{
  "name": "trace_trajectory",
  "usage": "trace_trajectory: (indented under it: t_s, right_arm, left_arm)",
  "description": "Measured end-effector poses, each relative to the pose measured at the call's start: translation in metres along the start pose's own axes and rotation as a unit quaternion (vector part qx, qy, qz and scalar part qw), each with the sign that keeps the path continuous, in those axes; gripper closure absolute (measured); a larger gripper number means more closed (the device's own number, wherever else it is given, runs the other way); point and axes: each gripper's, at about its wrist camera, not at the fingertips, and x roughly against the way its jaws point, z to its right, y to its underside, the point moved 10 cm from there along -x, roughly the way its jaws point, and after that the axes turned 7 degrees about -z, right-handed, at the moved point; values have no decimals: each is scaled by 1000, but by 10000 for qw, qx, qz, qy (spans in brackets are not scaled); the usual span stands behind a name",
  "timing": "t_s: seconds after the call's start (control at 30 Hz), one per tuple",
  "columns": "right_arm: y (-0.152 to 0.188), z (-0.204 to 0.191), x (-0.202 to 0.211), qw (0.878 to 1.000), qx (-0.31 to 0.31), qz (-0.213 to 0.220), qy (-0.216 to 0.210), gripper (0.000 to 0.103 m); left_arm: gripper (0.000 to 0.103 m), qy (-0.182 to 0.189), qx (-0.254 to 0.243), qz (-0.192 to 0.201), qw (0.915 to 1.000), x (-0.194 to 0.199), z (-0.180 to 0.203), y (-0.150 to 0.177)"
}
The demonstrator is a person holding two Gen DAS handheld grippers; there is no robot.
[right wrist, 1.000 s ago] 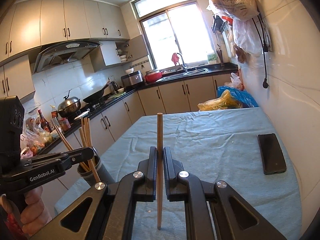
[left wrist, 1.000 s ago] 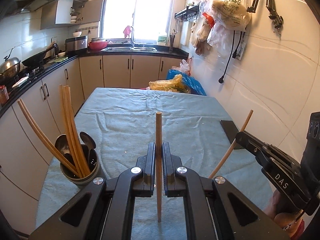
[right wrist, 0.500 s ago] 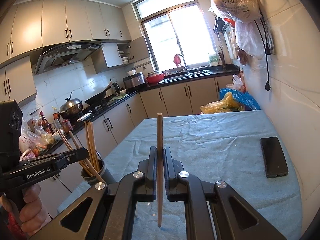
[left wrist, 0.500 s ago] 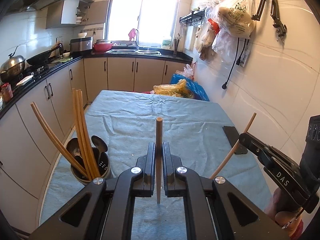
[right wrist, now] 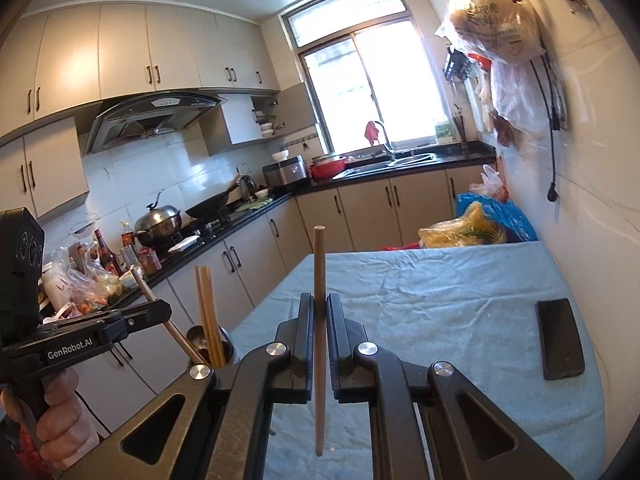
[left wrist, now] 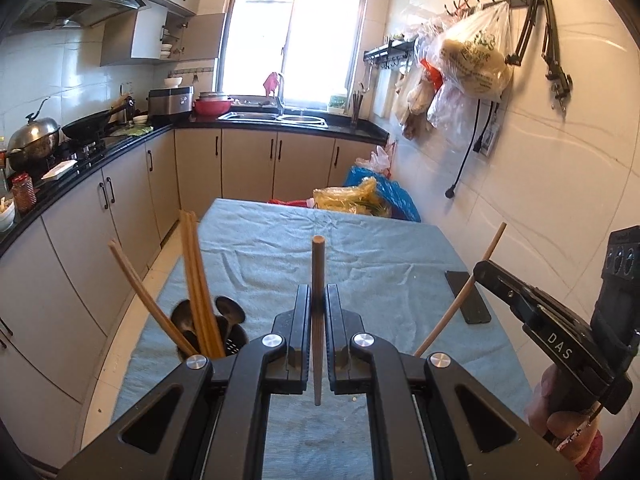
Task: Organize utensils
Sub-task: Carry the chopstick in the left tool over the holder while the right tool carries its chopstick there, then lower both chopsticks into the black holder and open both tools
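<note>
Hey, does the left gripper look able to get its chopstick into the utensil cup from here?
Probably yes. The left gripper is shut on a chopstick, and the utensil cup sits just to its left with nothing between, though chopsticks and spoons already crowd its mouth.

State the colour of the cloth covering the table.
Light blue-grey cloth, plain and wrinkled; clearest in the right wrist view.

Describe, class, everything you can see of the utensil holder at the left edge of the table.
The dark round utensil holder stands upright on the blue-grey cloth-covered table, near its left edge. Several long brown wooden chopsticks stick out of it: some nearly upright, others leaning left. Dark metal spoons sit inside too, bowls up. Its lower body is hidden behind the left tool. Neither tool touches it.
</note>
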Motion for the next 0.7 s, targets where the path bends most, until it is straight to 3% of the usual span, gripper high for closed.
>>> trace_trajectory:
  t_s: [0.37,0.7]
  right_arm:
    - [-41,-47,0,9986,125,233,-456,96]
    - [-75,-94,-21,9962,211,342,-773,96]
  left_arm:
    - [97,-186,132,443,9988,54,-37,-36]
    - [97,-368,265,750,9962,75,-65,-60]
